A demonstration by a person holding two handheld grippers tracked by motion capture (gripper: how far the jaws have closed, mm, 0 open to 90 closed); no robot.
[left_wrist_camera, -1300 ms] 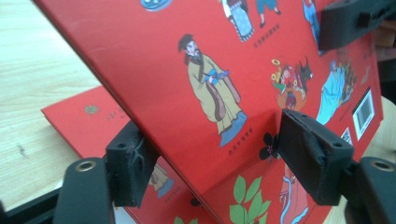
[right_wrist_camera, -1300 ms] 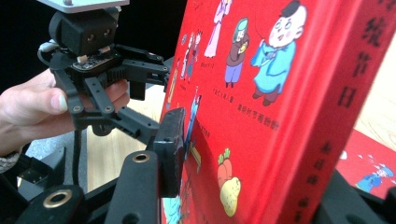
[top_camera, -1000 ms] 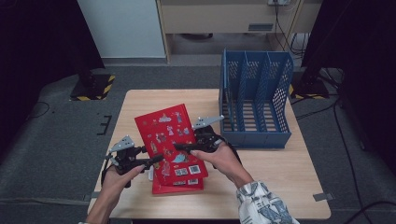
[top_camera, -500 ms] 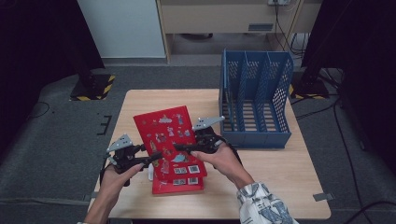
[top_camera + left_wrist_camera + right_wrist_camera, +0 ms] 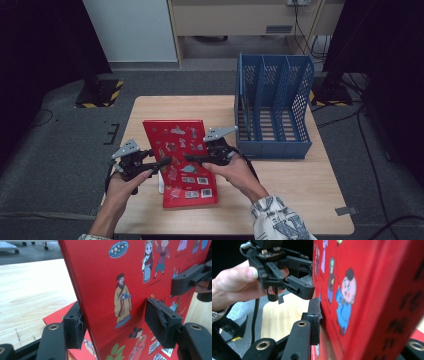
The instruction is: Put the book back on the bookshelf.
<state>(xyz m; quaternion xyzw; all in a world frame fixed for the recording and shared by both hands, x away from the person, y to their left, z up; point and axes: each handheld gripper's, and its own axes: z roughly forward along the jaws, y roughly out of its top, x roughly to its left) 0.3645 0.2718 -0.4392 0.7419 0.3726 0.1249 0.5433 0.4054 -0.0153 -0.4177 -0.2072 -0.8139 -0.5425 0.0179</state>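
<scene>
Left gripper point(image 5: 162, 162): jaws closing, straddling the raised red book point(image 5: 175, 145), one pad still apart. Right gripper point(image 5: 192, 158): closing, one pad against its opposite edge. Wooden table point(image 5: 310, 190), grey floor. Blue file rack point(image 5: 274, 107) at right, compartments bare.

i see the red book point(image 5: 175, 145) now tilted up steeper off the stack, and both pairs of jaws have just been closing on its edges.
</scene>
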